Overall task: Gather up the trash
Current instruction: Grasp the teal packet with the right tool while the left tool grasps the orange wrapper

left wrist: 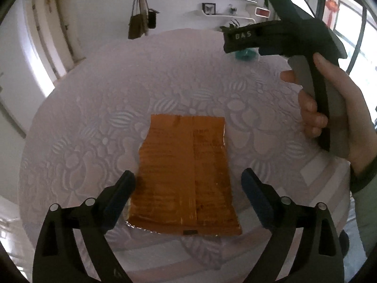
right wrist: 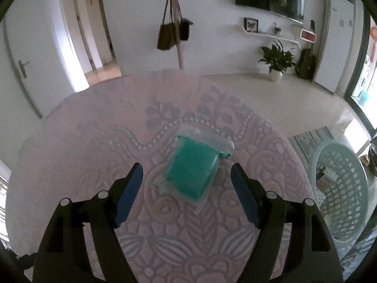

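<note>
An orange foil wrapper [left wrist: 186, 176] lies flat on the round table with its patterned pale cloth [left wrist: 94, 122]. My left gripper [left wrist: 188, 184] is open, its jaws on either side of the wrapper's near half, just above it. A teal packet in clear plastic [right wrist: 195, 167] lies on the same cloth [right wrist: 94, 129]. My right gripper [right wrist: 187, 179] is open above the packet, jaws on either side of it. In the left wrist view the right gripper's body [left wrist: 282, 37] is held by a hand at the upper right, with a bit of the teal packet [left wrist: 245, 54] under it.
A pale green slatted basket [right wrist: 339, 188] stands on the floor to the right of the table. A coat stand with bags [right wrist: 174, 33], a potted plant [right wrist: 276, 59] and a white cabinet [right wrist: 337, 44] stand along the far wall.
</note>
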Action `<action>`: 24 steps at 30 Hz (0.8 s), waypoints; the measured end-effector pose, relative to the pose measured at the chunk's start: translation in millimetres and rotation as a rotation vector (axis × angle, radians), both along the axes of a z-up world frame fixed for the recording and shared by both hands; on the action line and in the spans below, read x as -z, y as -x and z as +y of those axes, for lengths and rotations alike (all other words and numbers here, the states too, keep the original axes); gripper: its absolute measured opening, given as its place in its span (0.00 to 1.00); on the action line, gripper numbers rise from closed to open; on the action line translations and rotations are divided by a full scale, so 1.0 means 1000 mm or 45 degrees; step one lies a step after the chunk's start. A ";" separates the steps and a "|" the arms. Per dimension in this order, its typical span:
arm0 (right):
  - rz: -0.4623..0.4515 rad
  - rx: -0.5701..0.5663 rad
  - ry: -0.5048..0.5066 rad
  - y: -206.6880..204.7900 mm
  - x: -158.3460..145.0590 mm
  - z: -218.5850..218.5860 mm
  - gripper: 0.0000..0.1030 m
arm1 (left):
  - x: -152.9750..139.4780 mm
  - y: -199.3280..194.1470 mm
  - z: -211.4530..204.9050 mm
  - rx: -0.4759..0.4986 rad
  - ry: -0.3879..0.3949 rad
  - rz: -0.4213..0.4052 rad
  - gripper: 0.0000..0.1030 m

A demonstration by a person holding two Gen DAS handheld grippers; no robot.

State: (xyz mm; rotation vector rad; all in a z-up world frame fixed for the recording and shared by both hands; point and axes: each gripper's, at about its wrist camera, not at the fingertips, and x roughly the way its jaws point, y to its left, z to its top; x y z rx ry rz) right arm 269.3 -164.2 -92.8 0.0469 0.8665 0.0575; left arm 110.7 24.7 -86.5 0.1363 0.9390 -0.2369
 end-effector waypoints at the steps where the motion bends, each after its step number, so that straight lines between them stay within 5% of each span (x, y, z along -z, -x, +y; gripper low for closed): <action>1: 0.008 0.020 0.001 -0.002 0.001 -0.002 0.71 | 0.000 0.001 0.002 -0.005 0.009 0.003 0.86; 4: 0.032 0.062 -0.027 -0.005 0.003 -0.008 0.65 | -0.003 0.004 0.004 -0.013 0.007 -0.009 0.81; 7: 0.021 0.064 -0.015 -0.002 0.002 -0.008 0.34 | -0.004 0.014 0.005 -0.011 0.011 -0.030 0.66; 14: -0.098 0.012 0.003 0.012 -0.010 0.001 0.33 | -0.006 0.014 0.022 -0.051 0.136 -0.045 0.47; 24: -0.369 -0.070 -0.097 0.049 -0.035 -0.003 0.33 | -0.024 0.018 0.024 -0.036 0.321 -0.154 0.43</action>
